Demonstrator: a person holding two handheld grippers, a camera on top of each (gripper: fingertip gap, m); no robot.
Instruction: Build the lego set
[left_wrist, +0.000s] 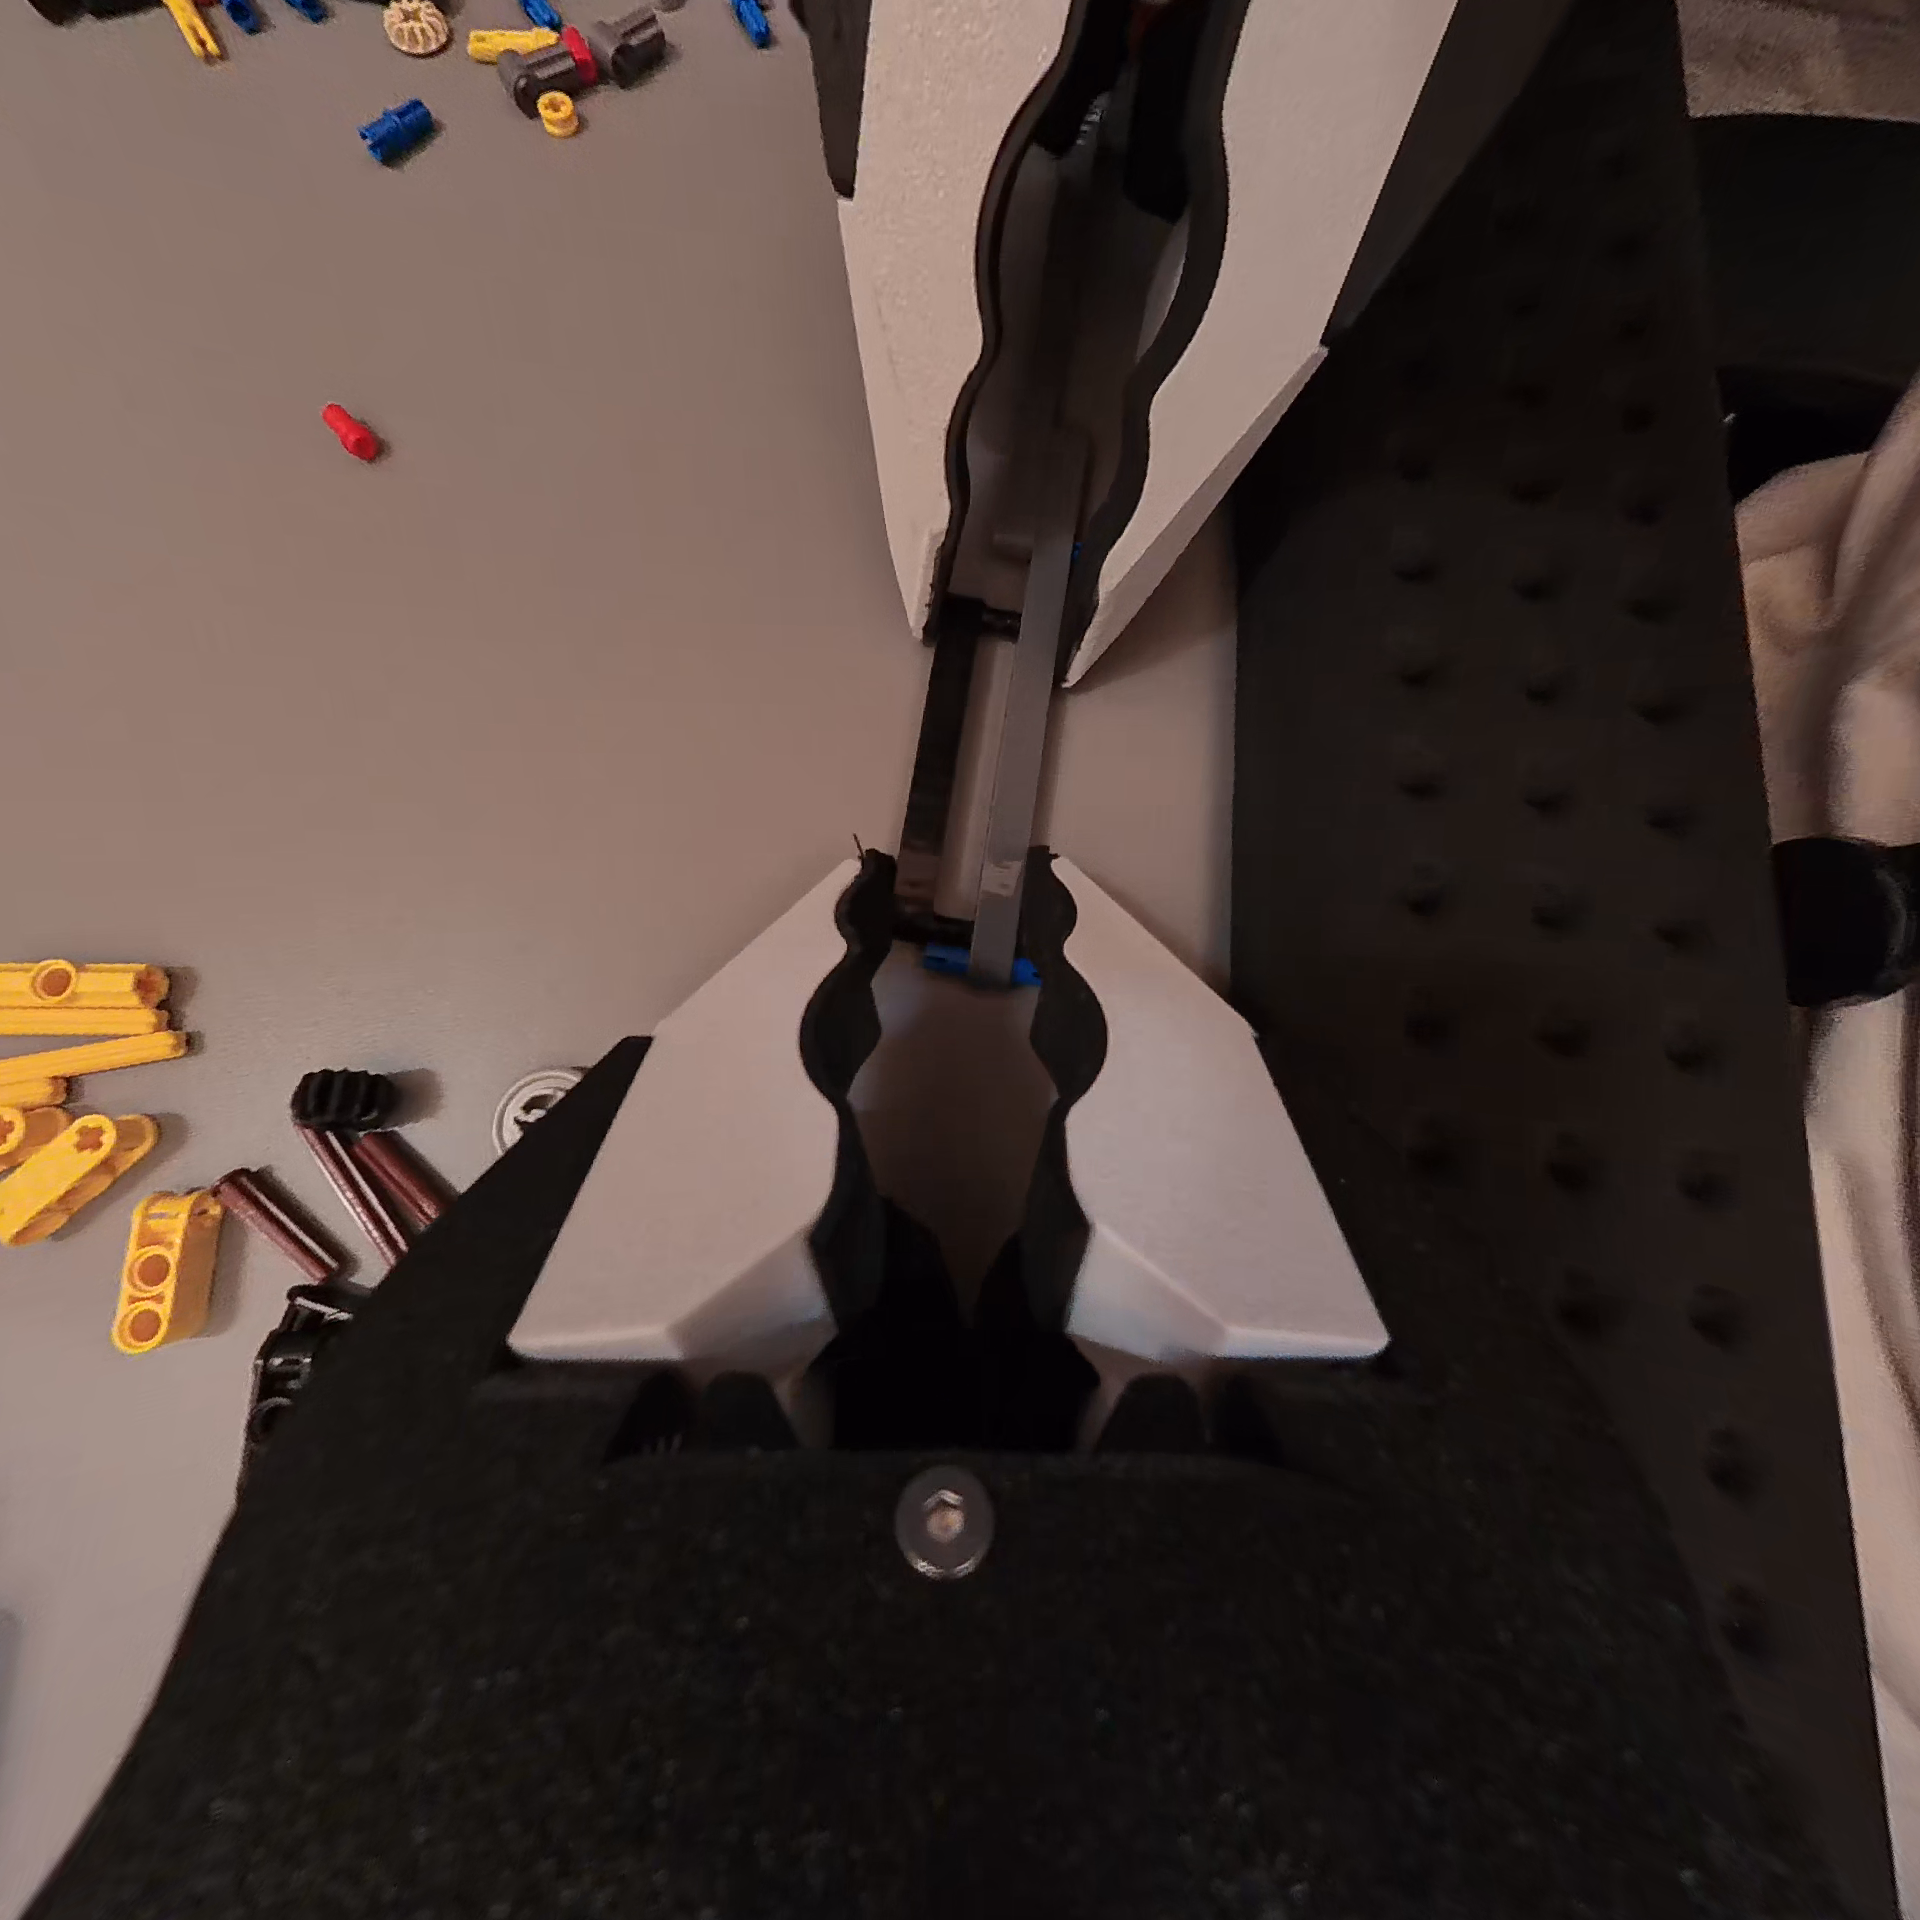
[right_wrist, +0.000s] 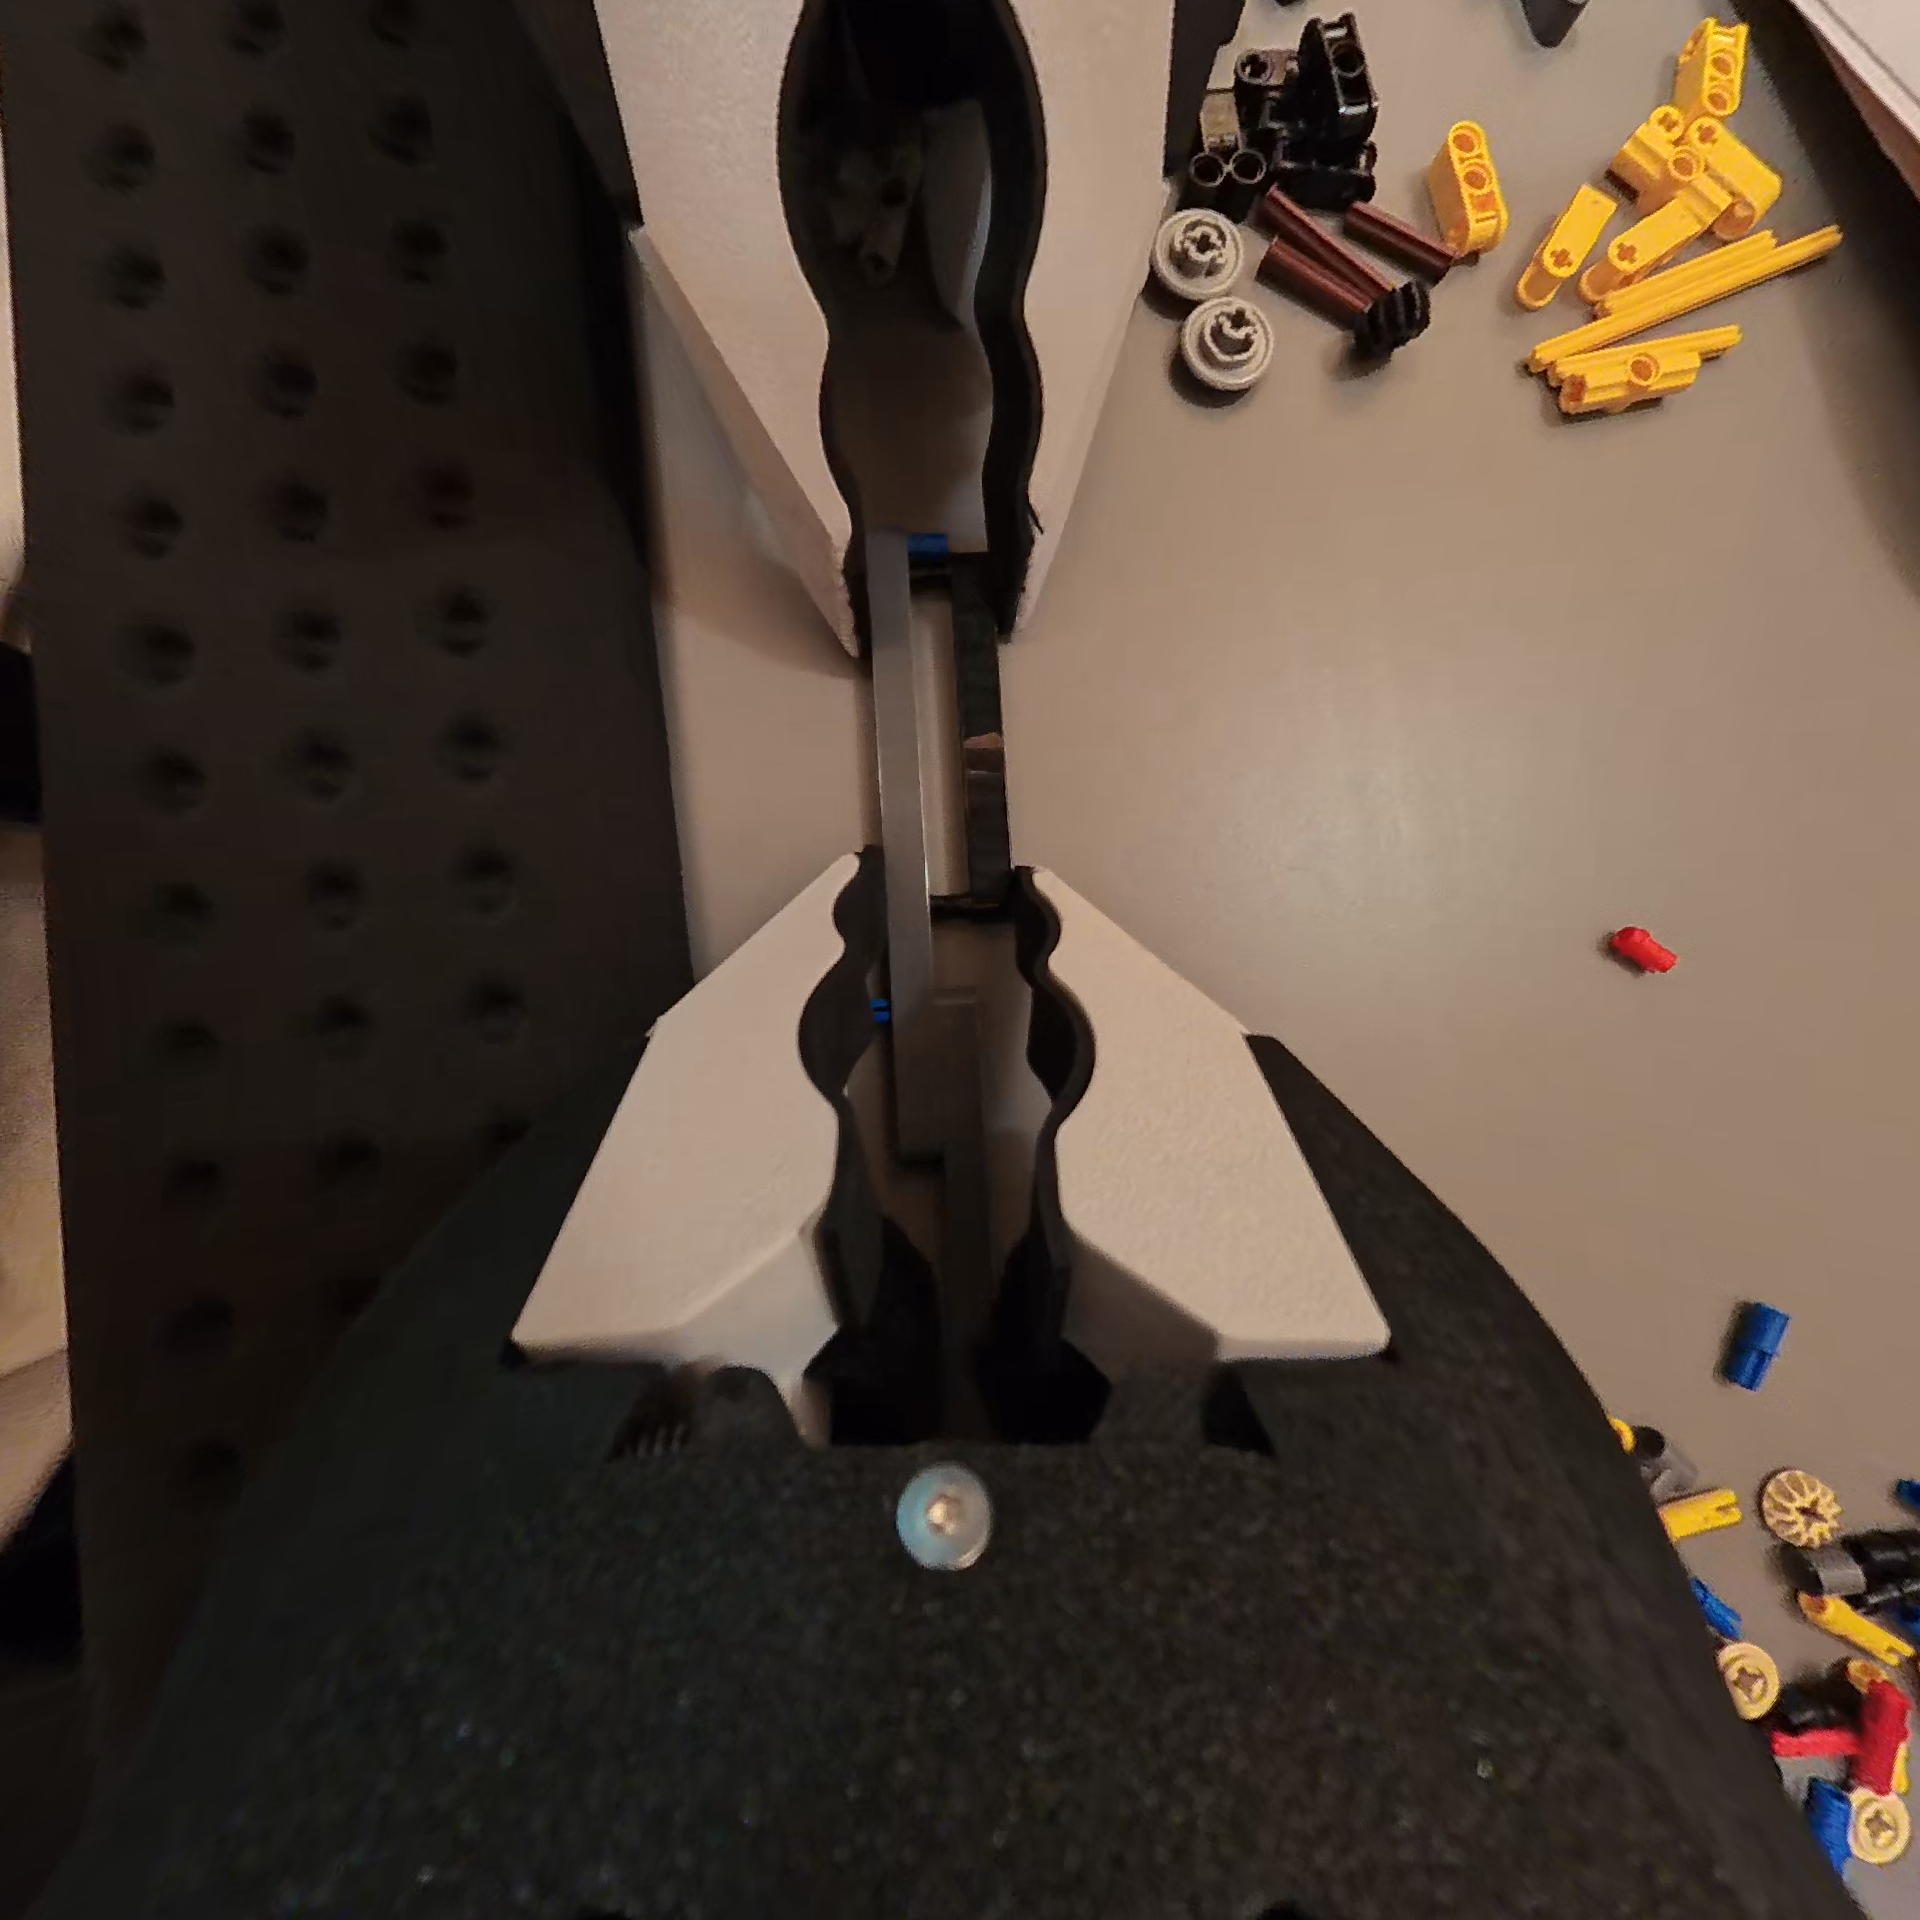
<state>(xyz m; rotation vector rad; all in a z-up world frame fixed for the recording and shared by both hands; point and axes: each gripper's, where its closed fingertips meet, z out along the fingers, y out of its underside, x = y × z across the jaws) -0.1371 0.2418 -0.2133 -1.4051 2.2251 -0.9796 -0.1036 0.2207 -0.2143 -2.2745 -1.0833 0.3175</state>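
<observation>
grippers, two, on one beam assembly (left_wrist: 997, 769)

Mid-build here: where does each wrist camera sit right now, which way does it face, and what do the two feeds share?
Left wrist view: sits behind the left hand-held gripper, facing along its fingers at the grey-and-black beam assembly; right hand-held gripper opposite.
Right wrist view: sits behind the right hand-held gripper, facing the same assembly from the other end; left hand-held gripper opposite.
Shared: the assembly, both grippers, the red pin, yellow beams, grey table.
</observation>
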